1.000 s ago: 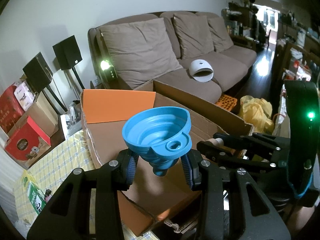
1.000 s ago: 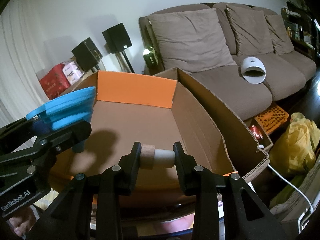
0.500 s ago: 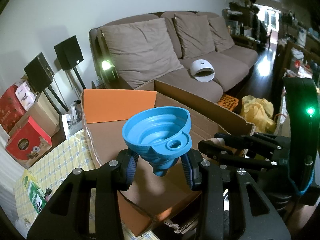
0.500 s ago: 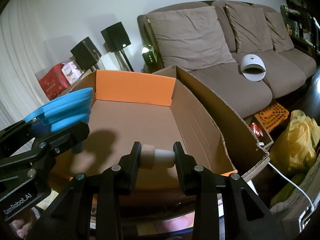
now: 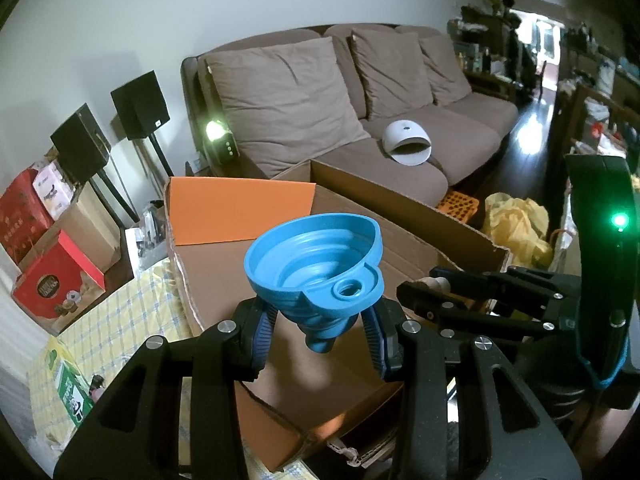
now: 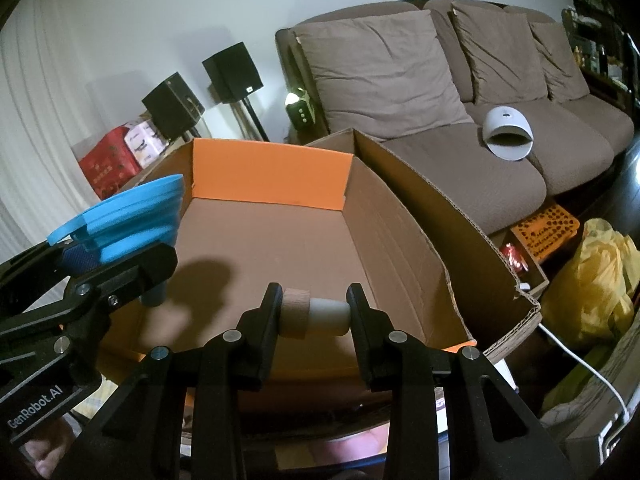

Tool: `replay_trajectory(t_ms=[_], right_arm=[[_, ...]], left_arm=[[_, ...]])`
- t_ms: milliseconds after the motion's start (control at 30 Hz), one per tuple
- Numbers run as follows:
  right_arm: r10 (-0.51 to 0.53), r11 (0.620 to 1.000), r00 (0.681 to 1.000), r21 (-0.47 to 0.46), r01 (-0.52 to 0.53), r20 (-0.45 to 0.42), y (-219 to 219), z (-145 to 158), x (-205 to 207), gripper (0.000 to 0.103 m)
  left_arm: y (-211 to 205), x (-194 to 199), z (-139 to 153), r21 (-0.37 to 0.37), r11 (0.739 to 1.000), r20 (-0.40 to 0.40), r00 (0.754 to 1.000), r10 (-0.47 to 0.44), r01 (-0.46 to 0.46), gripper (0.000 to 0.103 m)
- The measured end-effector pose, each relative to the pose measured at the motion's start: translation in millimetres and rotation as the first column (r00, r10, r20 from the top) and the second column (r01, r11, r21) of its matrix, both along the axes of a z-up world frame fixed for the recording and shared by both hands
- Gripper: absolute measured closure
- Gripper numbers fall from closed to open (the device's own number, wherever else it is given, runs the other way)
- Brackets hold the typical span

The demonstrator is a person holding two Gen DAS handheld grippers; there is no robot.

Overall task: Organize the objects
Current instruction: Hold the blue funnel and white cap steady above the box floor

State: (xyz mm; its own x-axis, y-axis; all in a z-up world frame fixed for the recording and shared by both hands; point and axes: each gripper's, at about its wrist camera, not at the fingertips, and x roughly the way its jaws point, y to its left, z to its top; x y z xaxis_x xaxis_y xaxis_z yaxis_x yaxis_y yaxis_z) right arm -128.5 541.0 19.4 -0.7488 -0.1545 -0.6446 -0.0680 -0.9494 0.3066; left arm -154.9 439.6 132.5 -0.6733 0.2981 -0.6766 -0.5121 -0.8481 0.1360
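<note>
Both loads hang over the near end of the open cardboard box (image 6: 400,248) — left claw (image 5: 320,334) clamping the blue funnel (image 5: 316,264), right claw (image 6: 312,312) pinching the stopper (image 6: 312,314) — so lowering and releasing each inside looks next.

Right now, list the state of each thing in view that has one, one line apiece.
left hand-held gripper: shut on the blue funnel, held over the box.
blue funnel: upright, wide mouth up, spout down, clear of the box floor.
right hand-held gripper: shut on the stopper.
stopper: lying sideways, clamped end to end, above the box's near edge.
cardboard box: open, flaps up, nothing visible inside.
green light: lit.
</note>
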Motion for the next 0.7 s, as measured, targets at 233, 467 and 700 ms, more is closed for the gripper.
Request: replay_trajectory(t_ms=[233,467,700], right_arm=[[0.000,1.000,1.000,0.000,0.000,0.001,-0.2,0.0,0.2,0.070],[-0.001,1.000,1.000,-0.003,0.001,0.002,-0.6,-0.5,-0.2,0.069],[0.006,1.000,1.000,-0.027,-0.005,0.001,-0.5,-1.0,0.4,0.068]], left_arm=[[1.3,0.1,-0.9,0.001,1.000,0.003,1.000,-0.002,0.002,0.066],[3.5,1.4,-2.4,-0.022,1.000,0.010,1.000,-0.010,0.010,0.066],[2.3,1.2,-2.1,-0.029,0.999,0.025,1.000,-0.016,0.016,0.066]])
